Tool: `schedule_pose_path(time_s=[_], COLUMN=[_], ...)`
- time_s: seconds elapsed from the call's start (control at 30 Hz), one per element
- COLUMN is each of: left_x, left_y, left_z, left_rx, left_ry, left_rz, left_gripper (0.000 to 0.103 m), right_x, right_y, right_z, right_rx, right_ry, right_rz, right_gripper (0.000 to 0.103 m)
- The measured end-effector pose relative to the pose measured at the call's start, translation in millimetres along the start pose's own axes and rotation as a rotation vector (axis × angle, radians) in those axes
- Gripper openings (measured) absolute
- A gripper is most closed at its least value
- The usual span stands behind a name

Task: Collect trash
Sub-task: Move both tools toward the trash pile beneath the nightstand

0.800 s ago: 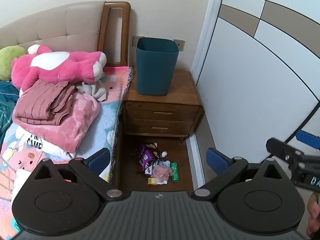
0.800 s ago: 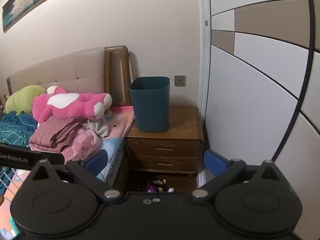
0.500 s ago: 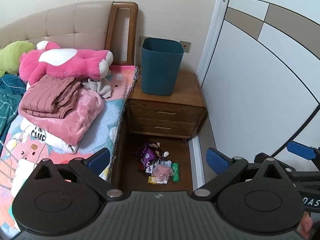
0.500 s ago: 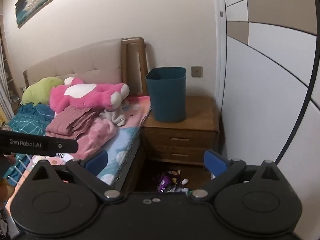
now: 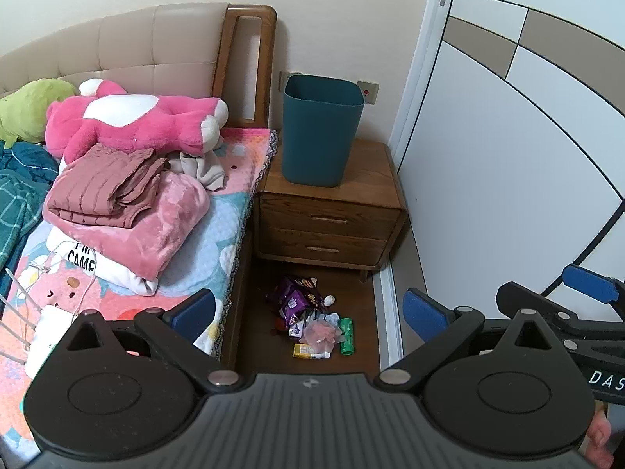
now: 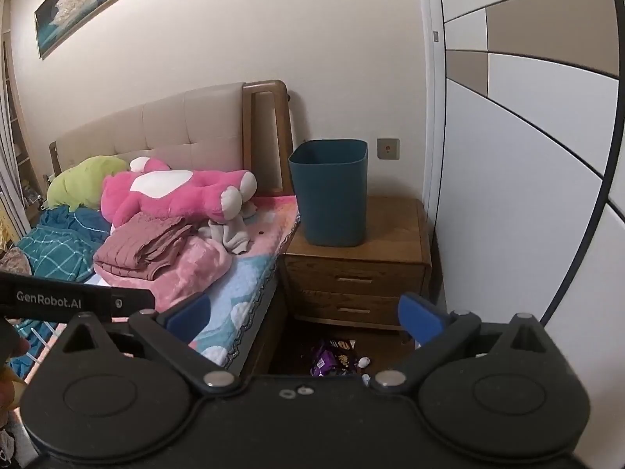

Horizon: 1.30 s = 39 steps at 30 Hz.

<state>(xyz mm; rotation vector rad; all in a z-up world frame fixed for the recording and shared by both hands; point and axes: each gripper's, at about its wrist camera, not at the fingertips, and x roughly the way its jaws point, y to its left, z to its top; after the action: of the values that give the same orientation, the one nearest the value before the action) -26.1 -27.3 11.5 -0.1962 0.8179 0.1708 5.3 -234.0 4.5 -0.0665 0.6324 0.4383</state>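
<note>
Bedroom corner, wood floor strip between bed and wardrobe. Landmark: nightstand, two drawers, against the wall. Teal bin stands upright on top of the nightstand, toward its bed side. Trash lies in a loose pile on the floor just in front of the nightstand: purple wrappers, a small white ball, pink crumpled bit, green can on its side, yellow packet (some pieces overlap, hard to split). Left of the nightstand, on the bed: pink plush, folded clothes.

Left gripper hangs above the trash, angled down, jaws spread wide, nothing between the blue pads, well clear of the pile. Right gripper likewise wide apart and empty, aimed at the nightstand front; only the purple wrappers show past its body in its own view. Its blue-tipped fingers also show at the right edge of the left view.
</note>
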Motion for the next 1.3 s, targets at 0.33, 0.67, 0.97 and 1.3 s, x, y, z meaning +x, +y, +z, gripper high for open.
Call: schedule_pose_path(time_s=[0.33,0.67,0.97,1.3], left_x=[-4.0,-7.4,-14.0,-20.7], left_y=[4.0,2.0,-2.3,-5.2], left_z=[-2.6,-7.4,-5.7,-5.6], left_rx=[-0.006,-0.005,0.019,0.032], left_ry=[-0.02,-0.045,-0.079,-0.109], left_rz=[-0.003,0.01,0.016,0.02], left_gripper=[0.103,0.103,0.103,0.103], right_x=[-3.6,-8.2,-13.4,-16.3], right_y=[8.4,13.0,14.9,16.7], right_z=[-9.1,-8.9,-12.9,-14.0], right_rx=[-0.019,-0.014,-0.014,-0.011], right_ry=[-0.026,-0.051,-0.075,-0.088], right_rz=[-0.001,-0.008,-0.022,-0.029], right_gripper=[0.103,0.103,0.103,0.103])
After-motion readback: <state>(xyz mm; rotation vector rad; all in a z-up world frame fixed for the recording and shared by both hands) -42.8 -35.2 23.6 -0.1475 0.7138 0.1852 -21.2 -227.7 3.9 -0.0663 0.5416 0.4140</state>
